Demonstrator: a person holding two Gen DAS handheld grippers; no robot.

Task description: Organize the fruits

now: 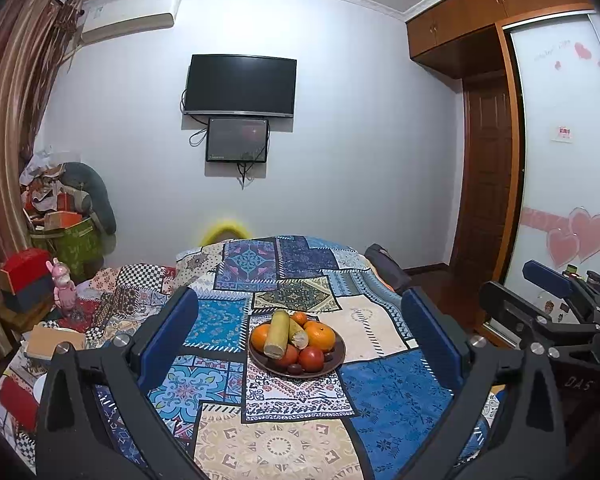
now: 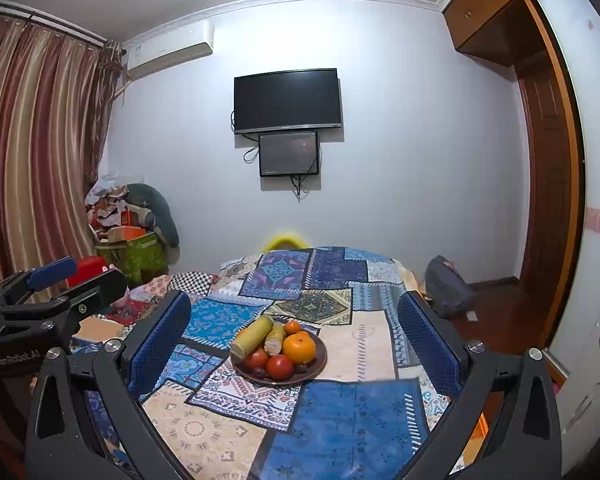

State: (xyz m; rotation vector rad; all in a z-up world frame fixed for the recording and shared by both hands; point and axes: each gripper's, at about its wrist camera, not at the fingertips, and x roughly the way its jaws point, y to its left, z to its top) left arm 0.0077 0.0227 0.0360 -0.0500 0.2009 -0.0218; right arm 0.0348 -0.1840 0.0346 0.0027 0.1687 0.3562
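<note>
A dark brown plate (image 1: 338,356) (image 2: 320,356) sits on a patchwork cloth. It is piled with oranges (image 1: 321,336) (image 2: 299,347), red tomatoes (image 1: 311,358) (image 2: 279,365), two pale green corn-like pieces (image 1: 278,333) (image 2: 254,338) and small dark fruits (image 1: 295,368). My left gripper (image 1: 300,320) is open, held back from the plate with nothing between its blue pads. My right gripper (image 2: 296,322) is open too, also short of the plate. Each gripper shows at the edge of the other's view: the right one (image 1: 548,280), the left one (image 2: 60,272).
The patchwork cloth (image 1: 380,392) (image 2: 340,408) covers a table or bed. Boxes, a pink toy (image 1: 63,286) and clutter lie at the left. A dark bag (image 2: 446,286) rests on the floor at the right, near a wardrobe (image 1: 492,160). A TV (image 1: 240,85) hangs on the far wall.
</note>
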